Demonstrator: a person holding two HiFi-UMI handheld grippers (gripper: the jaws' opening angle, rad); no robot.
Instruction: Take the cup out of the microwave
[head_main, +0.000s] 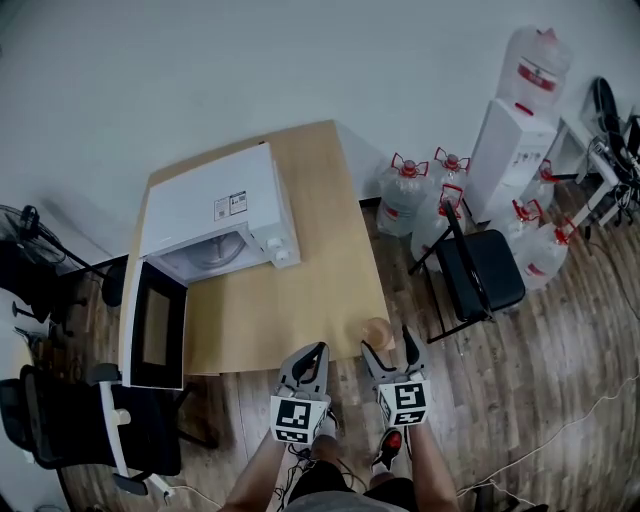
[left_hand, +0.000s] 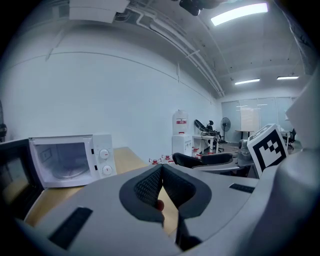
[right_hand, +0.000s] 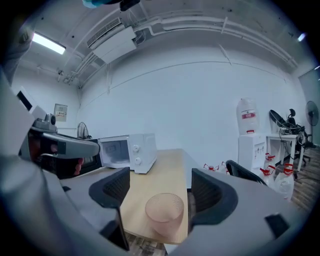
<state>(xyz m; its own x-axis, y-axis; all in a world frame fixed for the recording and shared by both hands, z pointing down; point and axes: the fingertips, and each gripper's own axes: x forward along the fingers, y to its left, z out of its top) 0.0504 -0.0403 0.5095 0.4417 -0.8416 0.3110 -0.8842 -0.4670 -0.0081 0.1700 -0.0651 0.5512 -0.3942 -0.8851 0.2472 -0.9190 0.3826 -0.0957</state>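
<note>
A translucent pinkish cup (head_main: 378, 331) (right_hand: 164, 210) stands upright on the near right corner of the wooden table (head_main: 290, 300). My right gripper (head_main: 389, 343) (right_hand: 162, 192) is open, one jaw on each side of the cup; the right pad (right_hand: 209, 192) is close to its wall. The left gripper (head_main: 306, 362) (left_hand: 161, 171) hangs just off the table's near edge, shut with nothing in it. At the far left of the table the white microwave (head_main: 215, 205) (left_hand: 70, 160) (right_hand: 129, 151) has its door (head_main: 155, 325) swung open, and its cavity (head_main: 213, 251) shows only the turntable.
A black folding chair (head_main: 480, 272) stands right of the table, with several water bottles (head_main: 405, 190) and a white dispenser (head_main: 510, 150) behind it. An office chair (head_main: 70, 425) and a fan (head_main: 30, 235) are at the left. Wooden floor lies below the table edge.
</note>
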